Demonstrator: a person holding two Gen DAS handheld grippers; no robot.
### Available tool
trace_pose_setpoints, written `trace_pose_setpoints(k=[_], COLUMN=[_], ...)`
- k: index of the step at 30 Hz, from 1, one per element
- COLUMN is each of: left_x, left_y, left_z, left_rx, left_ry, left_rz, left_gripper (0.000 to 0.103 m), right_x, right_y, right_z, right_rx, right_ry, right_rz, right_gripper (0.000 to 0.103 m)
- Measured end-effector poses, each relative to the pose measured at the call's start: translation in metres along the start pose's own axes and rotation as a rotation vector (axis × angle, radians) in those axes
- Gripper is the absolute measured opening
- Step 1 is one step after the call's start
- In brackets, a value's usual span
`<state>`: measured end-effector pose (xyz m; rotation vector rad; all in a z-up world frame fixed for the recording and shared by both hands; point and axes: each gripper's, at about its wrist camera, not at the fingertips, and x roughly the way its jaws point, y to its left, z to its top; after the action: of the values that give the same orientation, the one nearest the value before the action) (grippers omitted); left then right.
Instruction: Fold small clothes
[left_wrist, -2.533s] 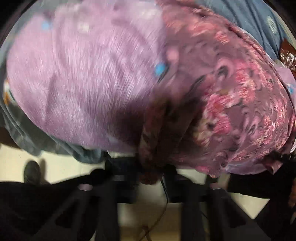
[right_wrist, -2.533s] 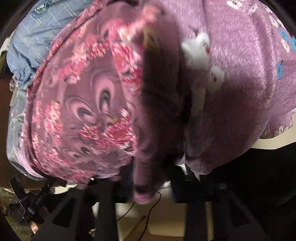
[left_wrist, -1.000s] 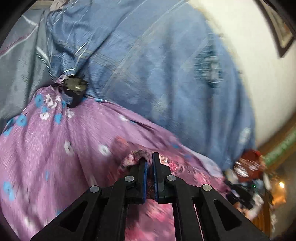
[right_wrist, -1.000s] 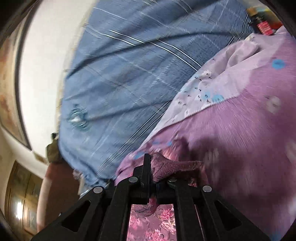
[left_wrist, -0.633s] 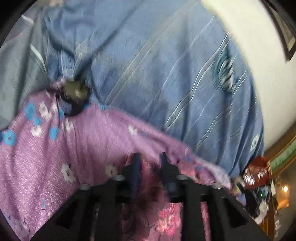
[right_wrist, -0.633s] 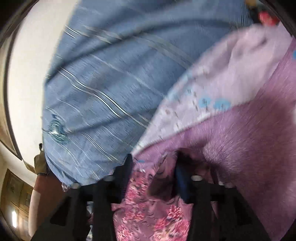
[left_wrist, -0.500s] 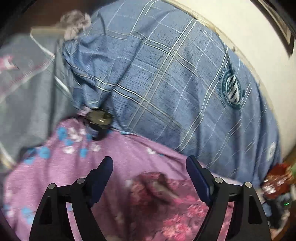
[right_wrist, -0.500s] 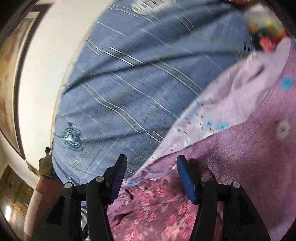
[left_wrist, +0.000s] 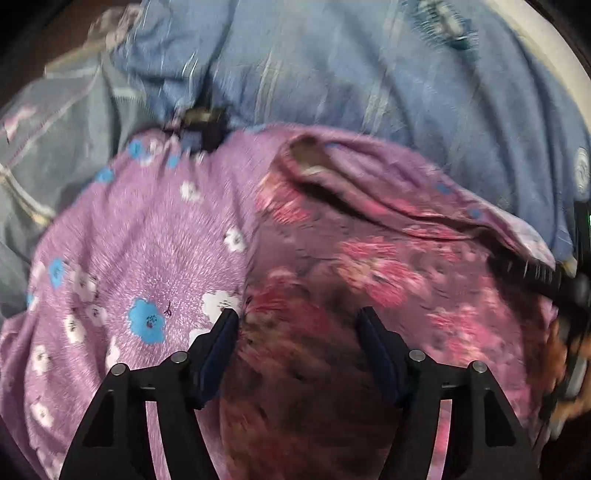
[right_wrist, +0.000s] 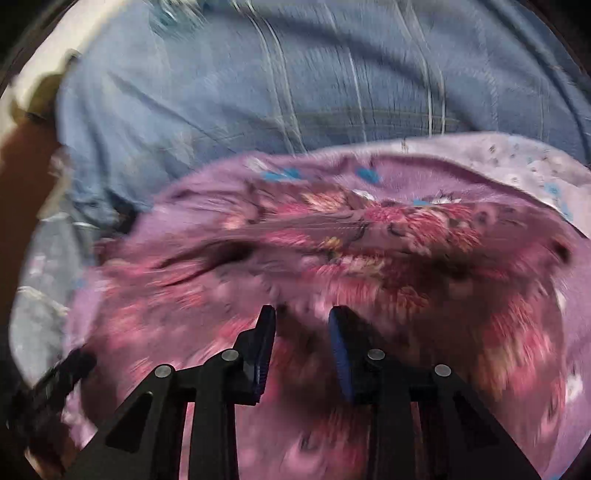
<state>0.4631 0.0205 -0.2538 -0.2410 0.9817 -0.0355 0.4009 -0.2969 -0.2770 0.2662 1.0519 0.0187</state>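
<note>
A small maroon garment with pink flowers (left_wrist: 369, 266) lies on a lilac cloth with blue and white flowers (left_wrist: 147, 258). My left gripper (left_wrist: 297, 325) is open just above the garment's near part, holding nothing. The same garment (right_wrist: 369, 240) fills the right wrist view, with a fold line across it. My right gripper (right_wrist: 301, 321) is open over it, its jaws partly apart and empty. Both views are motion-blurred.
A blue striped bedsheet (left_wrist: 369, 74) spreads behind the cloths and also shows in the right wrist view (right_wrist: 258, 92). A small dark object (left_wrist: 203, 122) sits at the lilac cloth's far edge. A grey cloth (left_wrist: 44, 140) lies at left. A black device (left_wrist: 546, 280) is at right.
Both grippers held the maroon garment, laid it on the lilac cloth, then opened and let go. They have since drawn back, low over the garment.
</note>
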Motion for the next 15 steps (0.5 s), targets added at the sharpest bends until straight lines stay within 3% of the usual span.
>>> trace_pose_setpoints(k=[3, 6, 8, 11, 15], left_x=[0.015, 0.013, 0.011, -0.002, -0.01], left_y=[0.012, 0.017, 0.017, 0.017, 0.024], left_z=[0.022, 0.033, 0.042, 0.034, 0.014], left_rx=[-0.105, -0.127, -0.142, -0.151, -0.107], left_ry=[0.021, -0.016, -0.051, -0.071, -0.049], left_rz=[-0.047, -0.02, -0.002, 0.008, 0.108], left_gripper=[0.065, 0.062, 0.061, 0.062, 0.062], right_x=[0.016, 0.006, -0.012, -0.022, -0.007], right_y=[-0.015, -0.025, -0.011, 0.028, 0.079], right_z=[0.041, 0.066, 0.059, 0.033, 0.002], right_rx=[0.044, 0.137, 0.108, -0.011, -0.13], right_ry=[-0.069, -0.182, -0.231, -0.192, -0.064], right_rz=[-0.076, -0.037, 0.06, 0.164, 0.241], right_gripper=[0.025, 0.031, 0.031, 0.031, 0.031])
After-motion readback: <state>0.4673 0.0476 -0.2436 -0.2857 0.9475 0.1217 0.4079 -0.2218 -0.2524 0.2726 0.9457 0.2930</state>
